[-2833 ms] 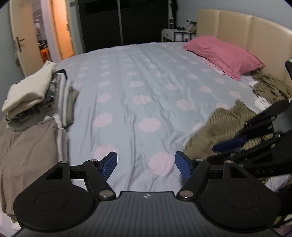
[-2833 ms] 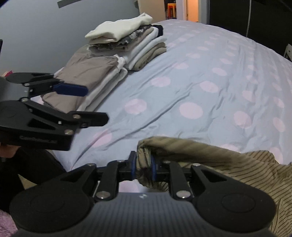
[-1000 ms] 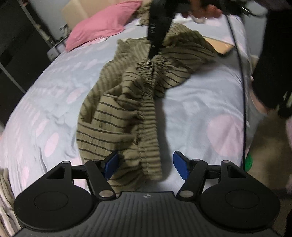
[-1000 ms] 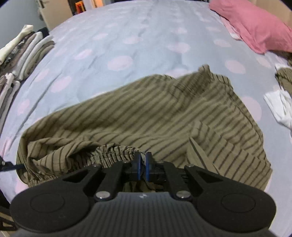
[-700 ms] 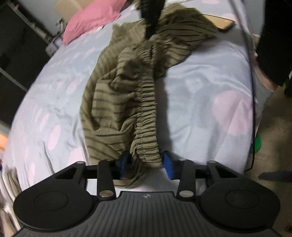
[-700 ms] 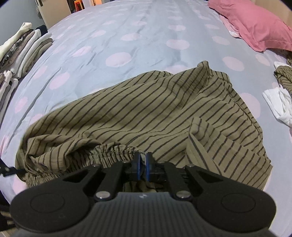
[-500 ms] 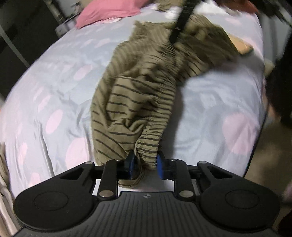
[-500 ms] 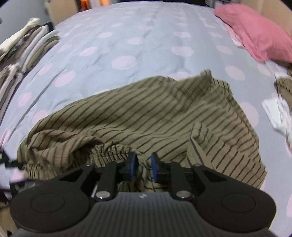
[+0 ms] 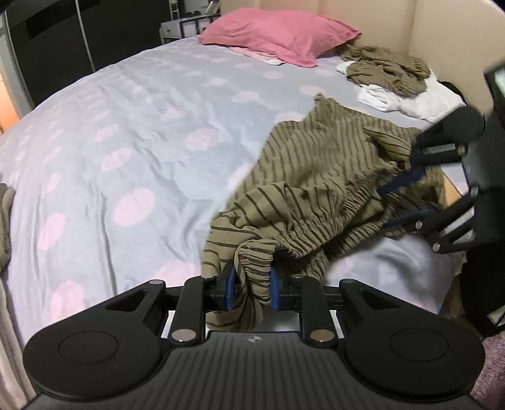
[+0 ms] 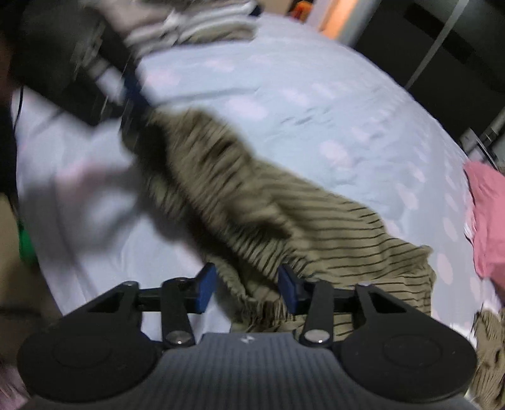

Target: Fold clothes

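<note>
My left tongs (image 9: 251,288) pinch the striped garment's (image 9: 315,189) elastic band; my right tongs (image 10: 247,288) have just spread, cloth loose between them.

Home bedroom — bed (image 9: 151,104), pink pillow (image 9: 281,30).

dim indoor light | fisheye edge bending | right wrist view motion-blurred

a wide bed (image 9: 132,132) fills the room, its pale blue cover dotted with pink. a pink pillow (image 9: 277,31) lies at its head against a padded beige headboard (image 9: 442,34). beyond the far edge stand dark wardrobe doors (image 9: 63,34) and a small white shelf unit (image 9: 183,26). warm orange light shows at a doorway (image 10: 334,15).
</note>
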Available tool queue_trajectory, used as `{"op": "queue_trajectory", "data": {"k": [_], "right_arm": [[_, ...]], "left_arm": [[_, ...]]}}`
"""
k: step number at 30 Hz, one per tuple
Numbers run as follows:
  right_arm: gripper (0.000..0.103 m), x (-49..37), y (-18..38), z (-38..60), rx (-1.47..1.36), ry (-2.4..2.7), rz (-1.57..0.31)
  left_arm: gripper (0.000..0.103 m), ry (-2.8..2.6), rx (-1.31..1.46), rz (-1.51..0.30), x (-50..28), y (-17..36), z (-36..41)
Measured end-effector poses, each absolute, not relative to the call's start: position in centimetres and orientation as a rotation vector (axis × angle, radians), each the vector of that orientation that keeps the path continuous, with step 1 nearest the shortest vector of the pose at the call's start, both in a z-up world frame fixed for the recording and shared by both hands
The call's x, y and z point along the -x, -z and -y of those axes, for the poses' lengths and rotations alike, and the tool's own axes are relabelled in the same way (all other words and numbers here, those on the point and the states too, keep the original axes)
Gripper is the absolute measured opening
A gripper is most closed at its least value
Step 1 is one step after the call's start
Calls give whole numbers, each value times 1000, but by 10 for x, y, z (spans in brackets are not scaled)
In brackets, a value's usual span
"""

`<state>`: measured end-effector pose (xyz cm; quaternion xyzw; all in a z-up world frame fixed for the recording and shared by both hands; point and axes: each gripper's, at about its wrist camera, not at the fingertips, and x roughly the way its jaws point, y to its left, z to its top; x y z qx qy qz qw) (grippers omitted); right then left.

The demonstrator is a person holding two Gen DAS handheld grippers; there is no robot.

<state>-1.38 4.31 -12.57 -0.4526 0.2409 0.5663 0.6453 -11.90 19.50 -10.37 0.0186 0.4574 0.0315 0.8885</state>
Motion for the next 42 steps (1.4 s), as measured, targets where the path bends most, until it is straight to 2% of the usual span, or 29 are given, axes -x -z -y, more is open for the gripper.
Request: {"op": "queue_trajectory", "data": {"k": [4, 6, 10, 12, 17, 22, 25, 27, 29, 34, 36, 42], "right_arm": [[32, 18, 148, -44, 1175, -1271, -507], [15, 20, 153, -42, 1235, -1253, -496], [18, 9, 143, -36, 1183, -1235, -578], [23, 4, 132, -31, 1091, -1237, -622], [23, -1, 112, -28, 862, -1223, -636], [24, 8, 131, -36, 935, -1126, -563], [26, 9, 140, -36, 927, -1126, -607], [38, 13, 147, -36, 959, -1107, -600], [41, 17, 155, -35, 999, -1085, -586], [37, 10, 164, -33, 975, -980, -614], [31, 0, 161, -31, 922, -932, -670], [23, -8, 152, -20, 866, -889, -763]], "left_arm": [[18, -88, -67, -978, 119, 109, -200], [16, -102, -92, -994, 120, 113, -200], [15, -110, -109, -1009, 124, 119, -198], [15, -105, -116, -1010, 125, 121, -196], [15, -119, -115, -1002, 125, 121, -195], [15, -129, -79, -984, 126, 118, -198], [15, -140, -60, -976, 126, 118, -201], [15, -144, -52, -976, 126, 118, -202], [15, -144, -47, -977, 125, 119, -202], [15, -142, -49, -981, 125, 119, -201], [15, -148, -44, -985, 126, 121, -202], [15, -164, -23, -1000, 130, 126, -208]]}}
